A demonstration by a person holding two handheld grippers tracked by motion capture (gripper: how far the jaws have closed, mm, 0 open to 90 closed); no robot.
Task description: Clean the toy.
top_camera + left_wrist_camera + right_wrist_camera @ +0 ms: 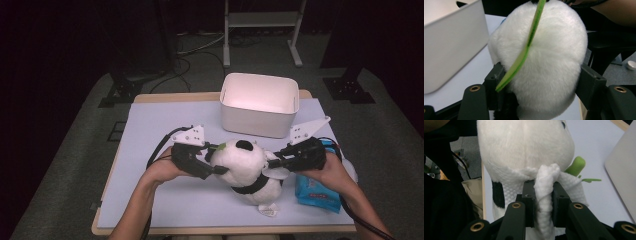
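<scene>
A white and black panda plush [240,162] lies in the middle of the pale table [165,125], a green leaf [220,147] at its head. My left gripper [216,162] comes at it from the left. In the left gripper view the plush's round white head [549,62] sits between the jaws, both pressing into the fur, with the green leaf [529,45] across it. My right gripper [272,161] meets the plush from the right. It is shut on a bunched white wipe [546,177], held against the plush's back [524,147].
A white rectangular bin [260,117] stands just behind the plush, close to both grippers. A blue pack of wipes [315,192] lies under my right hand near the table's right edge. Bare table extends to the left and front.
</scene>
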